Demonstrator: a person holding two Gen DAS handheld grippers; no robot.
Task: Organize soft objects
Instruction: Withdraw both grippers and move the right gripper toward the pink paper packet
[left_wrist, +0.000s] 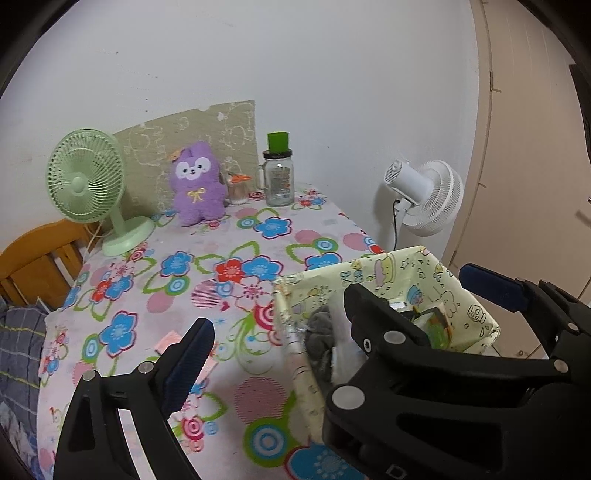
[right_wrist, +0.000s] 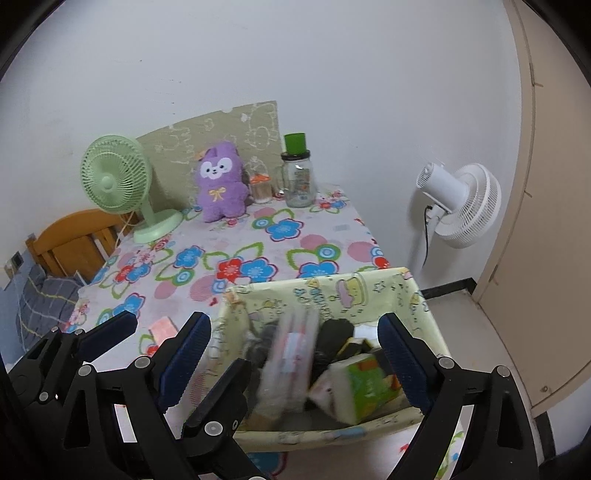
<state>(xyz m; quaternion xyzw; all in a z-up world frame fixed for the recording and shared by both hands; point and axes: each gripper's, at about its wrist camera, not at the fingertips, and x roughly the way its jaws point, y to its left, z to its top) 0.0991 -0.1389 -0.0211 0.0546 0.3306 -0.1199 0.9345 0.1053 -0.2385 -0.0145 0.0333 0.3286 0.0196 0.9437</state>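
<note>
Both the left gripper (left_wrist: 271, 325) and the right gripper (right_wrist: 293, 354) stood wide open, empty. The yellow fabric basket (right_wrist: 373, 286) sat at the table's (right_wrist: 236, 240) near corner, holding what appeared to be blurred soft packets (right_wrist: 291, 354).

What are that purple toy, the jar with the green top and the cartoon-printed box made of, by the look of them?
Purple toy: plush fabric, fuzzy matte pile, stitched face and bow. Jar: clear and glossy, see-through with a handle, so glass or hard plastic; its green top looks like smooth plastic. Box: thin walls with a slight sheen and soft creases, probably coated fabric or wrapped card.
</note>
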